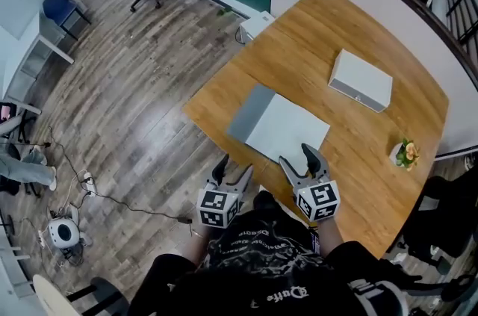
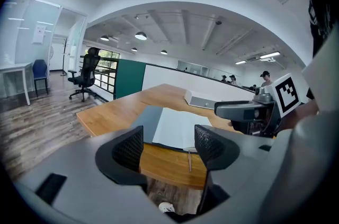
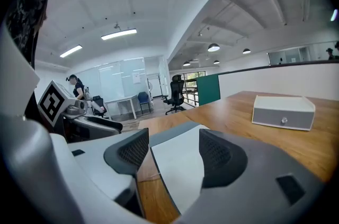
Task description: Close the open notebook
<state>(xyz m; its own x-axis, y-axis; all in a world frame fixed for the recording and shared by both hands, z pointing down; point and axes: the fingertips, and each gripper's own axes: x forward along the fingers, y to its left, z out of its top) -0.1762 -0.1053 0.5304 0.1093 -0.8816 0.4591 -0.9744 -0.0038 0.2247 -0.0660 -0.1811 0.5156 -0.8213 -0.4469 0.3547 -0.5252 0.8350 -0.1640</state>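
Head view: notebook (image 1: 280,128) lying open, flat on table (image 1: 314,45), near table's front edge. Left gripper (image 1: 233,171) just off that edge, jaws apart, empty. Right gripper (image 1: 297,158) over that edge, jaws apart, nothing pinched.

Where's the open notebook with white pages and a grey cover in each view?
Head view: open white-paged, grey-covered notebook, picture centre.
Left gripper view: notebook at centre, seen between the jaws.
Right gripper view: notebook at lower centre, seen between the jaws.
Shared landmark: white rectangular box beyond it.
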